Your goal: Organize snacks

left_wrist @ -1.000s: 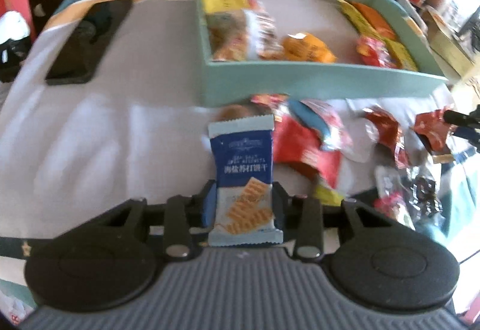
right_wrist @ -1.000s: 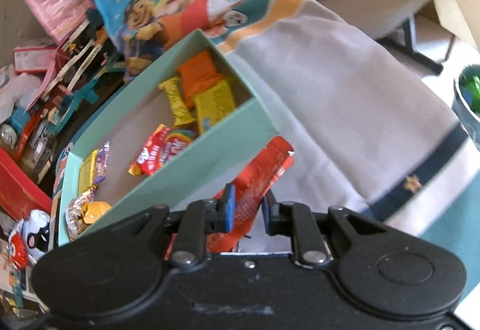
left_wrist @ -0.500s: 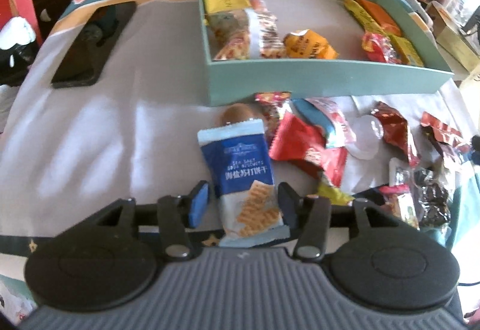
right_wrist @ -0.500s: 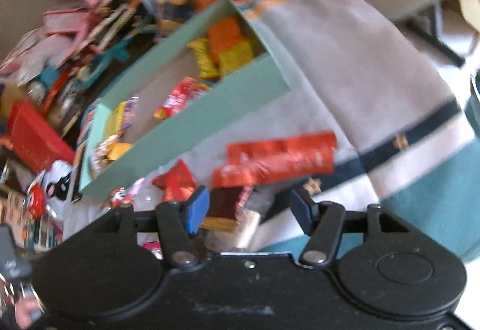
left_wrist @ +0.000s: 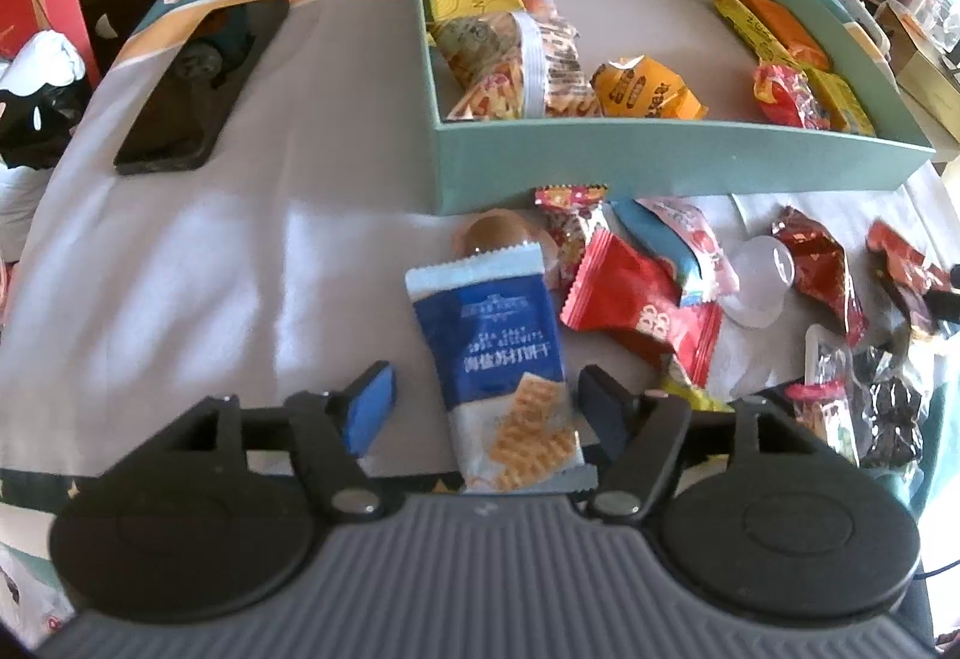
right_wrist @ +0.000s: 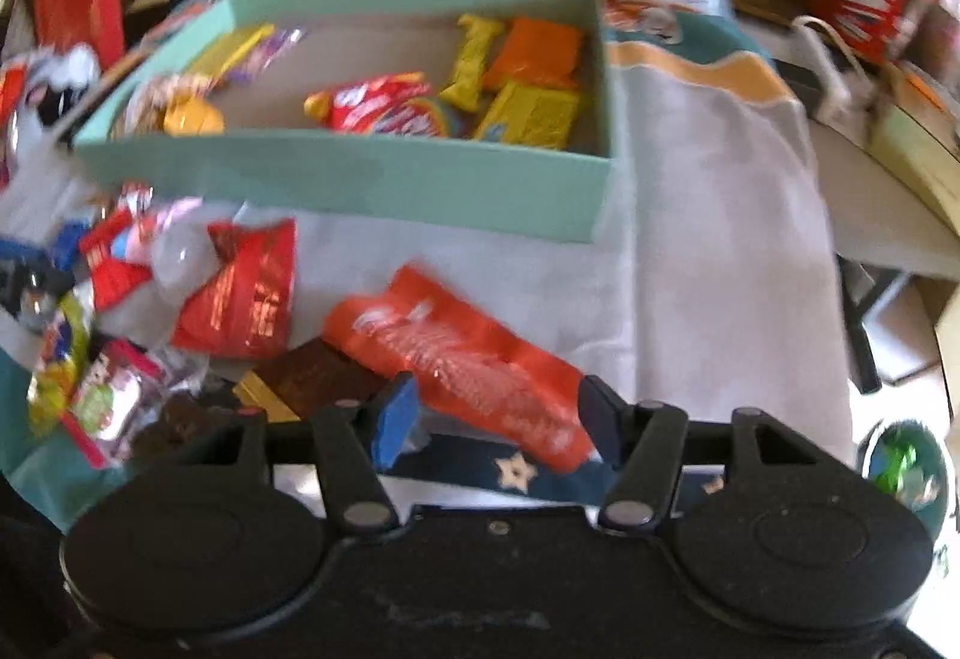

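Observation:
A blue and white cracker packet (left_wrist: 501, 359) lies flat on the cloth between the jaws of my left gripper (left_wrist: 489, 410), which are opening and do not touch it. The teal box (left_wrist: 660, 161) with several snacks inside stands just beyond. In the right wrist view, which is blurred, a long red-orange wrapper (right_wrist: 462, 359) lies loose on the cloth between the spread jaws of my right gripper (right_wrist: 498, 422). The same teal box (right_wrist: 360, 179) sits behind it.
Several loose snacks (left_wrist: 648, 293) are heaped in front of the box, among them a red packet (right_wrist: 246, 293) and a brown bar (right_wrist: 312, 377). A black phone (left_wrist: 198, 83) lies at the left. Clutter rings the cloth, and the table edge (right_wrist: 840, 251) drops off at the right.
The left jaws have spread and let go of the cracker packet, which now lies tilted on the cloth. The right jaws have opened, dropped the red-orange wrapper, and the right gripper has rolled.

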`<state>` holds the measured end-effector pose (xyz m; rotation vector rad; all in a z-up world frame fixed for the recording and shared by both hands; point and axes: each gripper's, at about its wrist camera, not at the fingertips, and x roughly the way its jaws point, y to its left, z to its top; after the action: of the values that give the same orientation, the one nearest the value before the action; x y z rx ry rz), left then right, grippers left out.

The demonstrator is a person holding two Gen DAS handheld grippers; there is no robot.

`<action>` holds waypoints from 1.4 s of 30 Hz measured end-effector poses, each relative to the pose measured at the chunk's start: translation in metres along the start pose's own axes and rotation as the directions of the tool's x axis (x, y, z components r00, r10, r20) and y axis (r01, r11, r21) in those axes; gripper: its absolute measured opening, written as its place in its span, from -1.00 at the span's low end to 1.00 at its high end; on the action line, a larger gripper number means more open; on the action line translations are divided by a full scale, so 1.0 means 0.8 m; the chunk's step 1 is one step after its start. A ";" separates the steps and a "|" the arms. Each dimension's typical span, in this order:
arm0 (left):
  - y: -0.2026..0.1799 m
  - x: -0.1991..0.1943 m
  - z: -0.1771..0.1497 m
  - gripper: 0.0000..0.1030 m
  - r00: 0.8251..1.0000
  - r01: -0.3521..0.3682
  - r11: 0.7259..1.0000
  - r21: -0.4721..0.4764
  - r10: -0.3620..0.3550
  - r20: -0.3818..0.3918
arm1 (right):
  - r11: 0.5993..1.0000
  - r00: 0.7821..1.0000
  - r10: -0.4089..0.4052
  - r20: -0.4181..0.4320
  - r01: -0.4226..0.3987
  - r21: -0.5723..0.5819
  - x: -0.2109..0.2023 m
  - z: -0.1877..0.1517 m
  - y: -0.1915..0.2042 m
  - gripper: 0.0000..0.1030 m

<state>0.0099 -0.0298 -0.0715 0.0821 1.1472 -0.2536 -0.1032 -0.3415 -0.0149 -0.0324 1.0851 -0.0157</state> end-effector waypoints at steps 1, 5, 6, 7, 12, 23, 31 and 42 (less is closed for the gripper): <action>0.000 0.001 0.001 0.34 1.000 -0.001 1.000 0.002 0.001 0.000 | 1.000 1.000 0.005 -0.006 -0.005 -0.024 0.008 0.002 0.005 0.16; 0.003 0.003 0.003 0.39 1.000 -0.005 1.000 0.002 0.005 -0.006 | 1.000 1.000 -0.004 -0.003 0.004 -0.027 0.030 0.023 0.017 -0.22; 0.005 0.003 0.004 0.43 1.000 -0.005 1.000 -0.001 0.005 -0.006 | 1.000 1.000 -0.001 -0.001 0.001 -0.008 0.031 0.028 0.018 -0.29; 0.006 0.003 0.004 0.48 1.000 -0.006 1.000 -0.004 0.006 -0.009 | 1.000 1.000 -0.002 -0.002 0.002 0.009 0.032 0.030 0.017 -0.37; 0.007 0.006 0.003 0.66 1.000 -0.002 1.000 0.002 0.002 -0.023 | 0.994 0.998 0.055 -0.017 -0.053 0.101 0.027 0.034 0.014 -0.63; -0.016 -0.008 0.007 -0.32 0.999 -0.020 0.998 0.062 0.018 0.045 | 0.998 0.999 0.008 0.035 -0.010 0.057 0.039 0.050 0.042 -0.69; 0.000 -0.056 0.014 -0.32 0.993 0.079 0.997 0.015 -0.080 0.087 | 0.979 0.995 0.054 0.081 -0.069 0.194 -0.004 0.046 0.021 -0.70; -0.040 -0.083 0.111 -0.31 0.963 0.149 0.986 0.073 -0.161 0.215 | 0.933 0.966 0.144 0.214 -0.204 0.296 -0.034 0.118 0.009 -0.70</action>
<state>0.0558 -0.0679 0.0278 0.0126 0.9264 -0.4239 -0.0326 -0.3319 0.0529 0.3465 0.8814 -0.0252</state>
